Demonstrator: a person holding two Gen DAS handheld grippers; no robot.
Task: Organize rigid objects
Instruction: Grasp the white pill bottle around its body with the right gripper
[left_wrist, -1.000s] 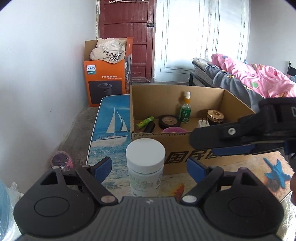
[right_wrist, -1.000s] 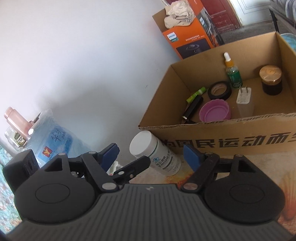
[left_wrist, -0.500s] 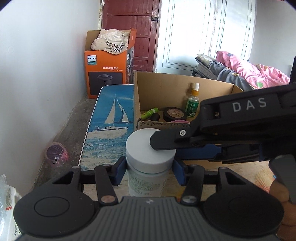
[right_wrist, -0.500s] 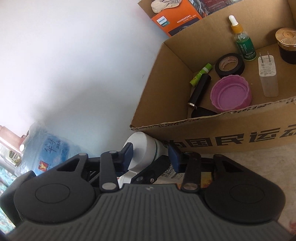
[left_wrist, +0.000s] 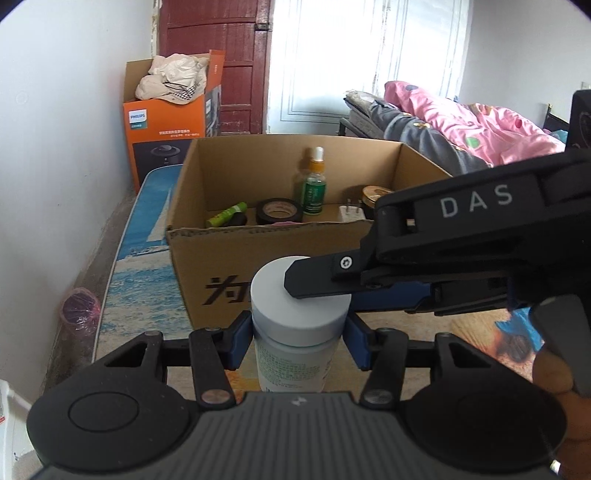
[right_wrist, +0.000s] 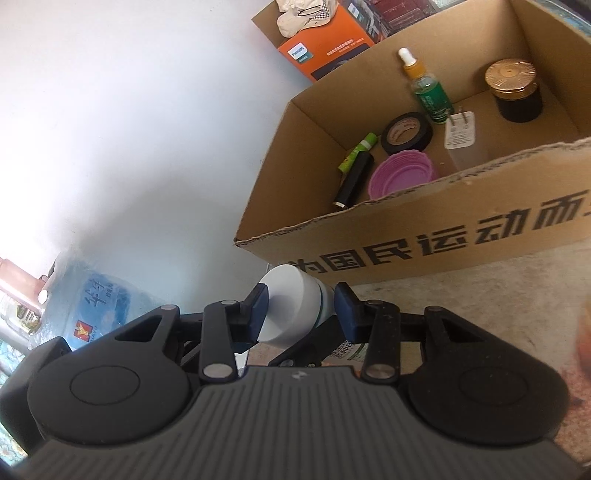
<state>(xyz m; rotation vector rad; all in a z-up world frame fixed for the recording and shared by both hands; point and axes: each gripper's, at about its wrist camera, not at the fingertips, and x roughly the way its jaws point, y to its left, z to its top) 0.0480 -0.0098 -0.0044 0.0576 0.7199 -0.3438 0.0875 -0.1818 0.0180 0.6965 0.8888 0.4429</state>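
Note:
A white pill bottle with a wide white cap stands upright in front of the open cardboard box. My left gripper is shut on the bottle's body just under the cap. My right gripper reaches in from the right and is shut on the cap, one black finger lying across its top. In the box are a green dropper bottle, a black tape roll, a purple lid, a white plug and a gold-lidded jar.
An orange carton with cloths stands behind the box by the white wall. A sailboat-print mat runs along the left. A bed with a pink quilt is at the right. A blue water jug stands at the left.
Both grippers stood open beside the bottle a second ago. The left has closed on its body, and the right has swung in over it and closed on the cap.

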